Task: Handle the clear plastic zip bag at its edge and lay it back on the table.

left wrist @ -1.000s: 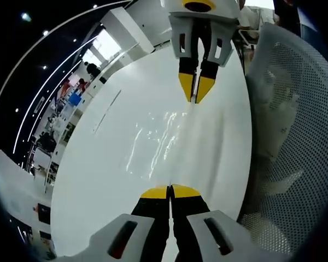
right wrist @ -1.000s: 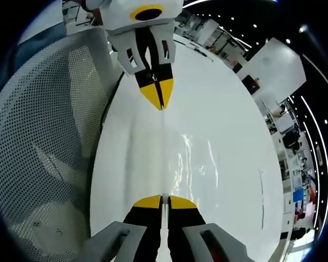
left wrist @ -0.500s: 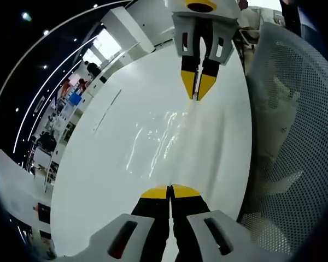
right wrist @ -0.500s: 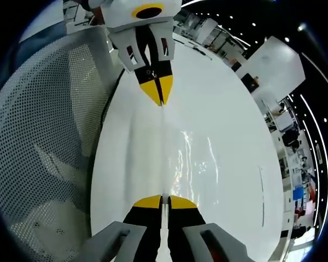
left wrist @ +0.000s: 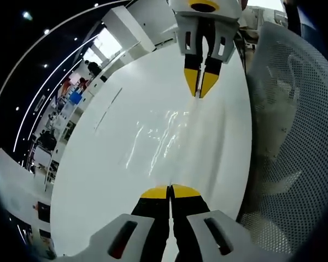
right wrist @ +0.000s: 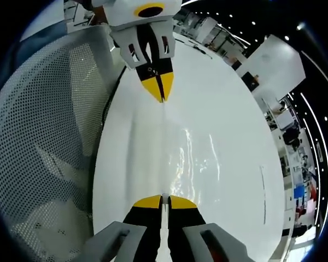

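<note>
In the left gripper view, the far left of the frame holds a blurred run of office background; next comes the white bench (left wrist: pixel 98 180), tilted across the middle. The clear plastic zip bag (left wrist: pixel 164 136) shows over it as glossy streaks, stretched from the left gripper (left wrist: pixel 170 191) at the bottom centre to the right gripper (left wrist: pixel 199 90) at the top centre. Both grippers are clenched on the bag, each pinching one end of the same edge, so the bag hangs taut between them. A white mesh chair back (left wrist: pixel 290 136) takes up the right of the frame.

In the right gripper view the order flips: the mesh chair back (right wrist: pixel 38 136) is on the left, then the bench (right wrist: pixel 235 109), with the bag (right wrist: pixel 191 158) shining in the middle, and dark background at far right. The right gripper (right wrist: pixel 164 199) grips the bag's edge at the bottom centre; the left gripper (right wrist: pixel 159 90) grips the far end at the top centre.

The step in hand looks like the edge-holding part of the task, with the laying down not yet done. I cannot tell whether the lower part of the bag touches the bench. The next move calls for lowering both ends evenly so the film settles flat, then letting go.

The bag looks empty, though glare hides parts of it.
</note>
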